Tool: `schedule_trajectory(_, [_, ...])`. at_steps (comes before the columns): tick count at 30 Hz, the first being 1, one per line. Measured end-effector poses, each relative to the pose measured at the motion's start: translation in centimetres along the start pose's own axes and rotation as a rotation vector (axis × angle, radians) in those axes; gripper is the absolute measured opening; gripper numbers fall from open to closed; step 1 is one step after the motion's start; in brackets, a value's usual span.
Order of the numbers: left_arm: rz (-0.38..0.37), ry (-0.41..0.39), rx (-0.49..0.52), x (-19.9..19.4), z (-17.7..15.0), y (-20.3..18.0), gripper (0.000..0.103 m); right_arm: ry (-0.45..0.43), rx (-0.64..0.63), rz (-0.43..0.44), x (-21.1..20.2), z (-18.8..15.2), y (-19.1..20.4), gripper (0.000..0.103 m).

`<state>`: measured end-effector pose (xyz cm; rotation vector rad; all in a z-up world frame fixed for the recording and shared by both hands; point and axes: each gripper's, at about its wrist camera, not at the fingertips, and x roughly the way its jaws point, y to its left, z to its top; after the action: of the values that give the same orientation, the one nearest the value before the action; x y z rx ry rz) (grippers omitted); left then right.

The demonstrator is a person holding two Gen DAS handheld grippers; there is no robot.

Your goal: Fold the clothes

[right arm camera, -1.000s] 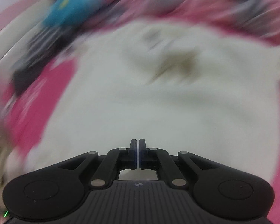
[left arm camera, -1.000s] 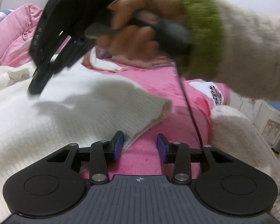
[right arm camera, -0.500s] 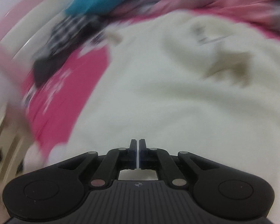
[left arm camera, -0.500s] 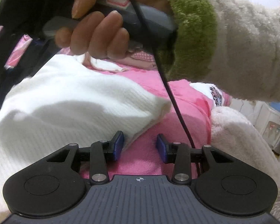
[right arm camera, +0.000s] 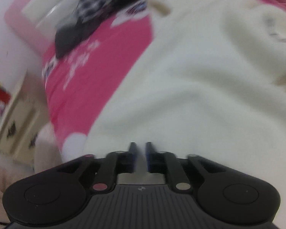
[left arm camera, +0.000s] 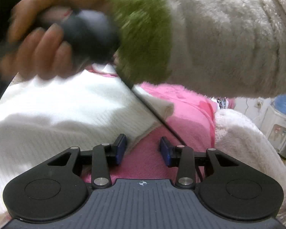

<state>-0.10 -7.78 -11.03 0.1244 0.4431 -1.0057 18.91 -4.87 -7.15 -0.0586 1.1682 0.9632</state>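
- White ribbed-knit sweater (left arm camera: 63, 114) lies spread on the pink bed cover (left arm camera: 181, 131). Its cuffed corner (left arm camera: 162, 105) points toward the pink; in the right wrist view the same garment (right arm camera: 190, 80) fills most of the frame.
- Left gripper (left arm camera: 143, 150): jaws partly open, nothing between them. It hovers at the sweater's edge, left pad (left arm camera: 120, 148) just beside the hem, the gap itself over bare pink cover.
- Right gripper (right arm camera: 141, 156): jaws have just been opening and now stand a narrow slit apart. No fabric is visible in the gap; it sits low over the sweater body. Frame is blurred, so contact with the knit can't be confirmed.
- The right hand (left arm camera: 38, 43), in a green-cuffed fleece sleeve (left arm camera: 209, 38), crosses over the left gripper's view; its black cable (left arm camera: 152, 114) drapes across the sweater corner.
- Dark checked clothes (right arm camera: 89, 19) lie further up the bed, well apart.
- Risks, as I judge them:
  - cable snags the cuff or drags the fold out of line when the right hand travels
  - left jaws close on the bed cover instead of the hem, since the gap is over pink
  - a narrow right opening takes one knit layer only, so the fold slumps
  - crossed arms collide
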Motion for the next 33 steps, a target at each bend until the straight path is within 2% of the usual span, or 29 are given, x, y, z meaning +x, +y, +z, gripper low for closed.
schedule_trajectory(1, [0.002, 0.002, -0.001, -0.3, -0.1, -0.4, 0.038, -0.004, -0.003, 0.011, 1.1, 0.6, 0.0, 0.014])
schedule_trajectory(3, [0.008, 0.006, -0.007, -0.3, 0.1, -0.5, 0.038, -0.063, 0.068, 0.063, 1.8, 2.4, -0.9, 0.014])
schedule_trajectory(5, [0.015, 0.004, 0.004, -0.5, 0.3, -0.7, 0.039, -0.125, 0.151, 0.072, 0.2, 2.8, -1.9, 0.015])
schedule_trajectory(8, [0.018, 0.003, 0.033, -1.4, 0.7, -1.1, 0.039, -0.246, 0.138, -0.009, -5.8, 0.2, -1.9, 0.016])
schedule_trajectory(11, [-0.005, -0.002, 0.046, -3.6, 1.1, -1.1, 0.039, -0.375, 0.182, -0.079, -12.8, -4.9, -2.5, 0.017])
schedule_trajectory(13, [0.005, -0.004, 0.036, -5.2, 1.4, -1.0, 0.039, -0.429, 0.229, -0.183, -16.3, -8.6, -2.9, 0.017])
schedule_trajectory(15, [0.041, -0.010, 0.010, -7.4, 1.8, -0.3, 0.039, -0.423, 0.268, -0.287, -18.4, -11.8, -3.7, 0.018])
schedule_trajectory(17, [0.117, -0.009, -0.031, -8.5, 2.2, 1.0, 0.039, -0.390, 0.319, -0.302, -18.0, -13.1, -4.7, 0.018])
schedule_trajectory(19, [0.213, 0.038, -0.071, -8.6, 2.0, 2.4, 0.039, -0.343, 0.330, -0.329, -16.4, -13.5, -6.1, 0.017])
schedule_trajectory(20, [0.247, 0.092, -0.093, -8.2, 1.6, 3.2, 0.039, -0.329, 0.337, -0.373, -15.3, -13.3, -7.1, 0.017])
schedule_trajectory(21, [0.278, 0.152, -0.115, -7.6, 1.2, 4.0, 0.038, -0.315, 0.343, -0.416, -14.2, -13.0, -8.1, 0.013])
schedule_trajectory(22, [0.279, 0.159, -0.129, -7.6, 0.7, 4.3, 0.038, -0.313, 0.352, -0.451, -13.4, -12.8, -9.1, 0.001])
schedule_trajectory(23, [0.272, 0.153, -0.140, -7.6, 0.2, 4.4, 0.038, -0.347, 0.367, -0.462, -13.4, -12.8, -10.4, 0.000])
schedule_trajectory(26, [0.275, 0.167, -0.147, -7.6, 0.4, 4.1, 0.038, -0.460, 0.469, -0.454, -14.7, -12.5, -12.5, 0.000])
schedule_trajectory(28, [0.280, 0.168, -0.141, -7.4, 0.4, 3.7, 0.038, -0.495, 0.451, -0.491, -16.5, -13.1, -11.2, 0.001])
schedule_trajectory(31, [0.275, 0.161, -0.143, -7.5, 0.0, 3.8, 0.039, -0.442, 0.355, -0.395, -17.8, -15.0, -8.6, 0.002])
schedule_trajectory(33, [0.265, 0.160, -0.153, -7.6, 0.1, 4.3, 0.039, -0.353, 0.299, -0.345, -17.0, -16.2, -7.6, 0.003])
